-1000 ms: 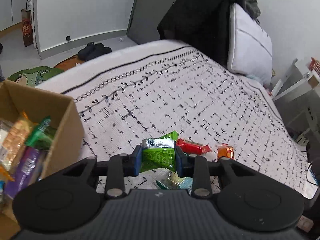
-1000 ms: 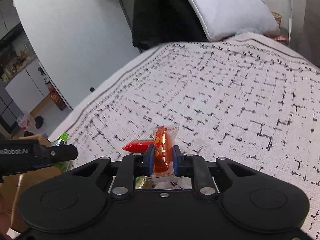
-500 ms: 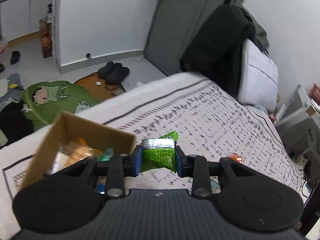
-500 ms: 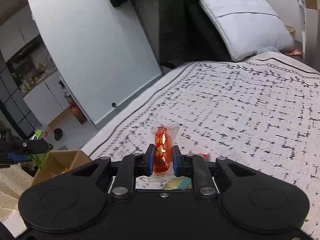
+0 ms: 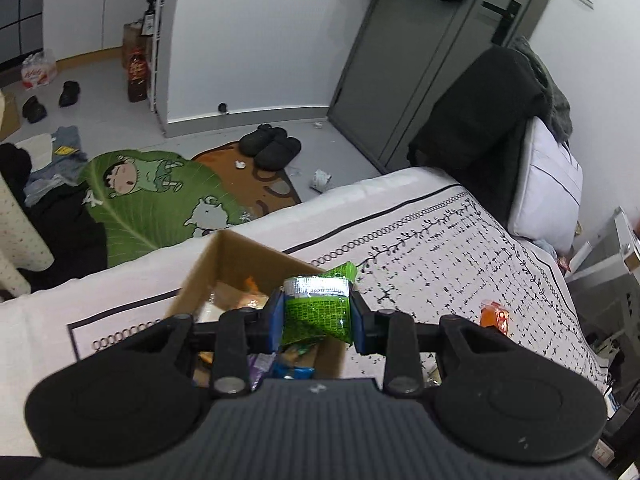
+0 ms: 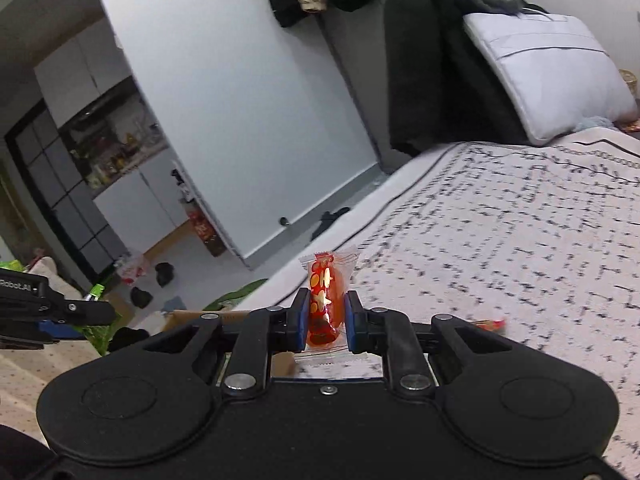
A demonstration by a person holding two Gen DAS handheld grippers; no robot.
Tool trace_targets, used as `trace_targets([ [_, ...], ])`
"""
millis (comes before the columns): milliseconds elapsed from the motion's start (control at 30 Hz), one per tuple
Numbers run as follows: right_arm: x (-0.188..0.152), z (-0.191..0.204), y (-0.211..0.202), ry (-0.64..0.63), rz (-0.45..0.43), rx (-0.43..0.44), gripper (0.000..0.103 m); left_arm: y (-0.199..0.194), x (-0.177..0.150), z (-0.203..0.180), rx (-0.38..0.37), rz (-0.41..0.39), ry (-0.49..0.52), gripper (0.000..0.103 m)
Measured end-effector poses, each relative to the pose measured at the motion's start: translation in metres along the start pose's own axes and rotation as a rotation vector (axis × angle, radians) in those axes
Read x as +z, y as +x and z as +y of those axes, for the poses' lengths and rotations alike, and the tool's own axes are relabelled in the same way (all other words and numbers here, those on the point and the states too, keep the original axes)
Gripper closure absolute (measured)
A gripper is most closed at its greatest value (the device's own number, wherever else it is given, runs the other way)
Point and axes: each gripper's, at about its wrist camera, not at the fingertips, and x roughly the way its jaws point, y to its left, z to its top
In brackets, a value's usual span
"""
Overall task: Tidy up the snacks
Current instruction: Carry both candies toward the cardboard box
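Left gripper (image 5: 316, 316): blue pads pinching a crinkly green foil snack packet (image 5: 318, 310) with a silver sealed top, held above the cardboard box (image 5: 224, 264)
Cardboard box: open, plain brown, on the bed's edge, more wrappers inside
Right gripper (image 6: 325, 322): clamped on a glossy red-orange candy wrapper (image 6: 325, 302), clear crimped ends
Bedspread (image 5: 460, 256): white woven fabric, black dashes; an orange packet (image 5: 495, 316) lies on it
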Motion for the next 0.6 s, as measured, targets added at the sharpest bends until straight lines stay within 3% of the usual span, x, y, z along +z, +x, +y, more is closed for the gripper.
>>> trace_targets([
  [600,-0.022,0.062,0.014,-0.066,0.075,0.134,0.086,-0.004,-0.012,0.051,0.034,0.074,-0.142,0.070],
])
